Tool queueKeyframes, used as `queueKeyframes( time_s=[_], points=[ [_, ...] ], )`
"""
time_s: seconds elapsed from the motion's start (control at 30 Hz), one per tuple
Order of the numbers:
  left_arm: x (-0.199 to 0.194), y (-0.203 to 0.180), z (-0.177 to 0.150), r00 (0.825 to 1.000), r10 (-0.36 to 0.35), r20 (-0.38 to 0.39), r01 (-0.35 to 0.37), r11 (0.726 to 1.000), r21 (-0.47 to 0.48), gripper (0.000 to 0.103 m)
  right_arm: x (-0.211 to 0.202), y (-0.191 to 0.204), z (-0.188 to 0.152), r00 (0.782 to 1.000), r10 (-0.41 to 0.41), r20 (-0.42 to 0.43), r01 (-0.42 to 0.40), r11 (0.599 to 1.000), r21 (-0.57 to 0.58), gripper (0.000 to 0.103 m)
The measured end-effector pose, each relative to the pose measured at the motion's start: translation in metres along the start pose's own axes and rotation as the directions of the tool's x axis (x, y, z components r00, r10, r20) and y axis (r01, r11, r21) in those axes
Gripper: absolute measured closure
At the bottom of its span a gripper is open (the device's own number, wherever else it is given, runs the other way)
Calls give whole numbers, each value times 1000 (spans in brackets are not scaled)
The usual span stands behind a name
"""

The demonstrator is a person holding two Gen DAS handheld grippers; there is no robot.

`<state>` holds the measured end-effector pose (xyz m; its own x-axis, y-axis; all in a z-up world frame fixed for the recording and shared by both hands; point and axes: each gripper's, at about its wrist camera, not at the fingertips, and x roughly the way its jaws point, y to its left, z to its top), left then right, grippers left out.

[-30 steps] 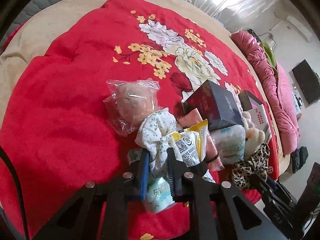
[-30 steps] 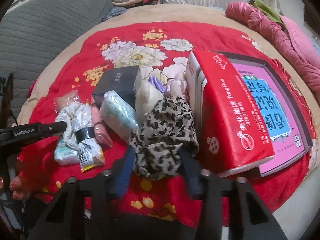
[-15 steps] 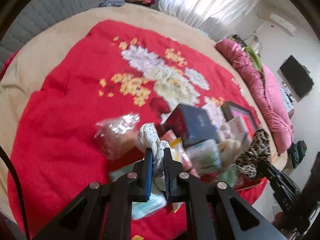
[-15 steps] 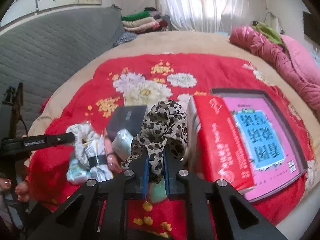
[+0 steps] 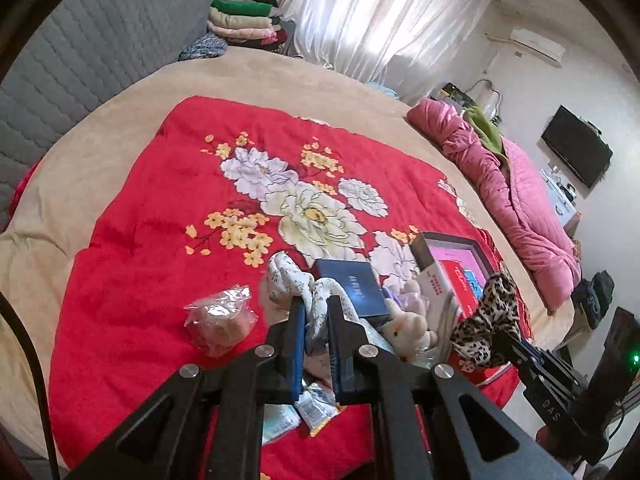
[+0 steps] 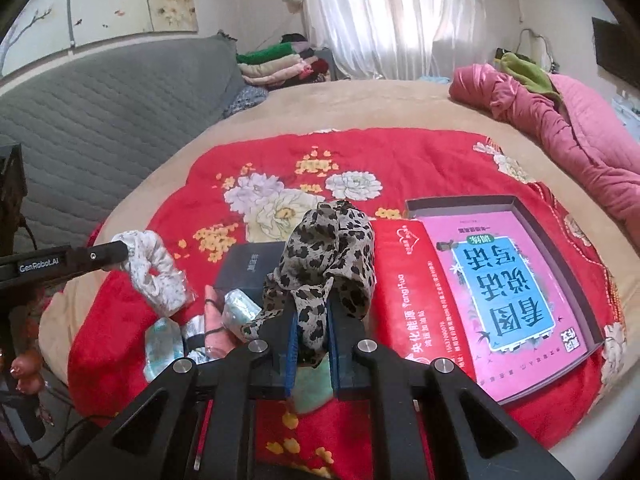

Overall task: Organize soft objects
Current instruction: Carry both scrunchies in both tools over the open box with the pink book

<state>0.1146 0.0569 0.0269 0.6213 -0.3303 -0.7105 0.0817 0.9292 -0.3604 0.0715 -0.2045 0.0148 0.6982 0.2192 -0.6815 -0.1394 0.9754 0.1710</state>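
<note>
Over red blanket (image 6: 400,152), left claw (image 5: 316,316) grips floral scrunchie (image 5: 288,280), right claw (image 6: 311,320) leopard scrunchie (image 6: 332,248).

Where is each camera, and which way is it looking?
Left wrist: sits on the left gripper, looking along its fingers, which pinch a white floral scrunchie above the red blanket.
Right wrist: sits on the right gripper, whose fingers pinch a leopard scrunchie.
Shared: both scrunchies, the dark blue box and the red blanket.
</note>
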Motion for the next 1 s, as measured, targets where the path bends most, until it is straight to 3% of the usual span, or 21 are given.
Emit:
queueKeyframes(
  time_s=[0.43,0.8,1.0],
  points=[
    [-11,-74,-2,999,-45,-4,45,993,114,92,-35,-24,7,998,16,57,-18,999,47,91],
    [11,-169,-7,989,-137,-62,148,961,233,92,-68,-93,10,993,-70,92,52,981,184,91],
    [36,-212,-12,980,-164,-114,190,942,277,92,-74,-141,7,988,-138,74,111,951,289,91]
  ],
)
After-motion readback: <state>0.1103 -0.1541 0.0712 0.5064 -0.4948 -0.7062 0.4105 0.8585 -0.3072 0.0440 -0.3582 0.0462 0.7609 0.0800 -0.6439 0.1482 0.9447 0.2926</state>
